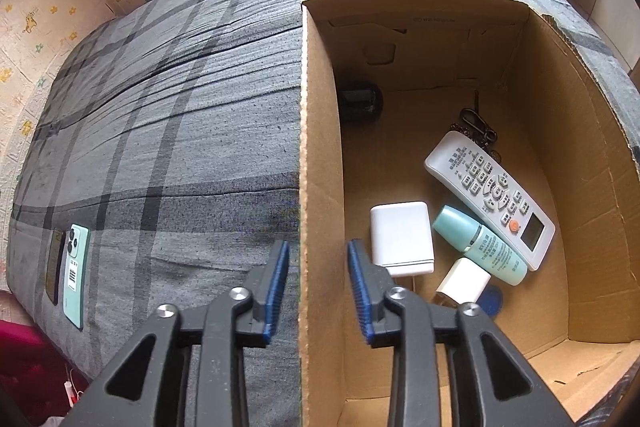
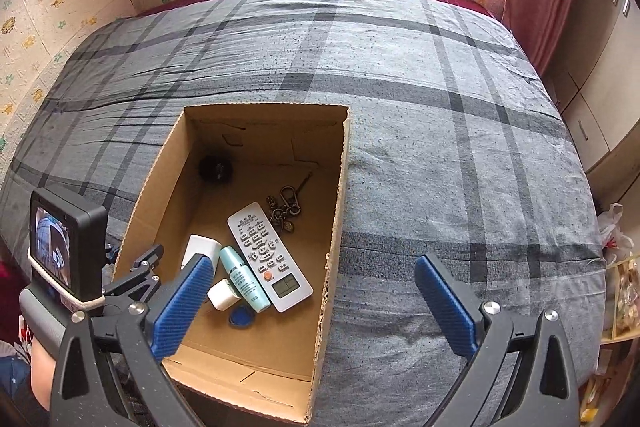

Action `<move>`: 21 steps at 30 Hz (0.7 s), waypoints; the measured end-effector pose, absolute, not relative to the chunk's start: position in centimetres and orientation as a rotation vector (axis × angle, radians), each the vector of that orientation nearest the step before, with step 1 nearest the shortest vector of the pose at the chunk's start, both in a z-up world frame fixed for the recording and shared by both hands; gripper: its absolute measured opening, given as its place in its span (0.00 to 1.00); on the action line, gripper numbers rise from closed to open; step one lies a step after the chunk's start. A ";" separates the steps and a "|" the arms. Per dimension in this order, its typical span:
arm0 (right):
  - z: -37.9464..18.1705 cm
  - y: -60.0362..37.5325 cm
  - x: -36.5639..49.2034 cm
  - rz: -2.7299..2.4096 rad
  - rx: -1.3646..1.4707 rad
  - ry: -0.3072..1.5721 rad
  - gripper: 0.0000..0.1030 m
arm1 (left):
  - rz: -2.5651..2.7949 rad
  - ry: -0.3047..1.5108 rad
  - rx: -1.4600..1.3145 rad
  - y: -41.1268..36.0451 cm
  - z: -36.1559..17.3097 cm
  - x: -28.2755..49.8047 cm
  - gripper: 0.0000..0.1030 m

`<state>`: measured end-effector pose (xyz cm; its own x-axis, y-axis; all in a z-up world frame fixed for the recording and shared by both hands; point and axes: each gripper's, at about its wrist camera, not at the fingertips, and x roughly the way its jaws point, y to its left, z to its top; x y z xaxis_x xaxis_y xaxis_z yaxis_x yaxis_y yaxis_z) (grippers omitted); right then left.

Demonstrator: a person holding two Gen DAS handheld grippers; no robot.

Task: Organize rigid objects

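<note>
- While the left hand-held gripper (image 1: 318, 287) is hovering over the near left wall of the cardboard box (image 1: 320, 147), its blue fingers (image 1: 278, 283) are standing apart on either side of that wall, pinching nothing.
- The right hand-held gripper (image 2: 316, 301) is hanging above the box's near right corner, spread wide — one pad over the box, the other over the bed (image 2: 440, 107) — and carrying nothing.
- Nearest inside the box, a blue round tag (image 2: 242, 317) is lying beside a small white plug cube (image 2: 222, 294), with a larger white charger (image 1: 401, 237) just beyond.
- A teal bottle (image 1: 480, 245) is lying on its side, touching the long white remote (image 1: 490, 193) that is lying face up.
- Further in, a bunch of keys (image 2: 286, 207) is sitting just past the remote's far end, and a dark round object (image 2: 216, 167) is resting near the far left corner.
- Well apart on the bed — out by its left edge — two phones (image 1: 74, 271) are lying side by side.
</note>
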<state>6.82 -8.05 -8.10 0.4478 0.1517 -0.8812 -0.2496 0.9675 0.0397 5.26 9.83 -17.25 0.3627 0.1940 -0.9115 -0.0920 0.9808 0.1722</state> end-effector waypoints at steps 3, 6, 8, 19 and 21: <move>-7.8 -8.3 6.4 0.257 -0.087 1.067 1.00 | 0.178 1.158 0.073 9.8 -15.6 4.7 0.64; -7.7 -8.3 5.9 0.269 -0.097 1.069 1.00 | 0.186 1.124 0.053 9.6 -13.8 4.0 0.85; -7.6 -8.2 5.5 0.275 -0.109 1.068 1.00 | 0.192 1.112 0.026 9.7 -12.9 3.6 0.93; -5.3 -9.6 3.5 0.257 -0.096 1.023 1.00 | 0.177 1.068 -0.011 7.5 -8.2 0.4 1.00; -4.8 -9.7 3.0 0.254 -0.103 1.009 1.00 | 0.193 1.065 -0.015 7.2 -7.6 -0.1 1.00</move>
<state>2.99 -9.69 -4.78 0.5063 0.1629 -0.8468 -0.2574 0.9658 0.0319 -0.07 7.21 -7.56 0.4695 0.1497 -0.8701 -0.1646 0.9831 0.0804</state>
